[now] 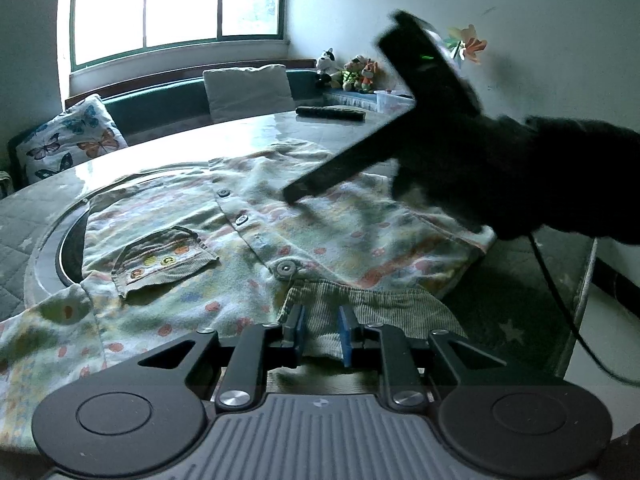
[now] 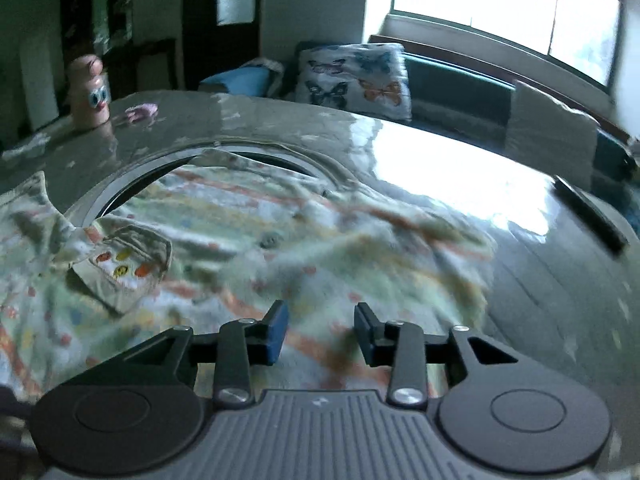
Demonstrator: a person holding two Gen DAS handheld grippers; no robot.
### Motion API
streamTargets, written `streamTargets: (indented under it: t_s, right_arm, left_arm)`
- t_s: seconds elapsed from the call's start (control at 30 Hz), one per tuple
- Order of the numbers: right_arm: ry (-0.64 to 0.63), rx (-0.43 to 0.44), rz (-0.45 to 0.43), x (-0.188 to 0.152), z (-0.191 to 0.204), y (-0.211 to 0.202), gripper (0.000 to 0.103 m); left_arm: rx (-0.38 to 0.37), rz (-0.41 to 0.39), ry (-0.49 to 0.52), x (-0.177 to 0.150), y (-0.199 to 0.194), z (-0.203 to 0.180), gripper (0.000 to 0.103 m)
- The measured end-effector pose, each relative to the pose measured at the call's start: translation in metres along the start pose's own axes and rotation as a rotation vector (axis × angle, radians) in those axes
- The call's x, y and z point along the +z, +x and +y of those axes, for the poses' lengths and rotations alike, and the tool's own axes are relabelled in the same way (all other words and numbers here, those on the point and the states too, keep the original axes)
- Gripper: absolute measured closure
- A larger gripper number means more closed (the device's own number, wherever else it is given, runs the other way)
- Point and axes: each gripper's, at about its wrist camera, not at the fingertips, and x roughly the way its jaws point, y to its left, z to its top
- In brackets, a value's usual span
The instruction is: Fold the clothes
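Observation:
A pale patterned child's shirt with snap buttons and a corduroy pocket lies spread on the table. My left gripper is open, its blue pads on either side of the corduroy collar at the shirt's near edge. My right gripper is open and empty, hovering over the shirt; its view is blurred. In the left wrist view the right gripper reaches in from the right above the shirt's far half, held by a dark-gloved hand.
The round glass-topped table has a dark inset ring. A black remote lies at its far side. A pink bottle stands far left. A bench with a butterfly cushion runs under the window.

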Motion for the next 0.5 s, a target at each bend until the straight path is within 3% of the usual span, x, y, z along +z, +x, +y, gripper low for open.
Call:
streamTargets:
  t_s: [0.27,0.5]
  right_arm:
    - [0.105,-0.051,-0.016,-0.023,-0.031,-0.024,0.064]
    - [0.212,-0.028,-0.017,-0.020,-0.055,-0.020,0.067]
  left_arm:
    - [0.011,0.001,0.010,-0.002,-0.001,-0.002,0.083]
    - [0.015,0.007,0.006,-0.002,-0.002,-0.003,0.083]
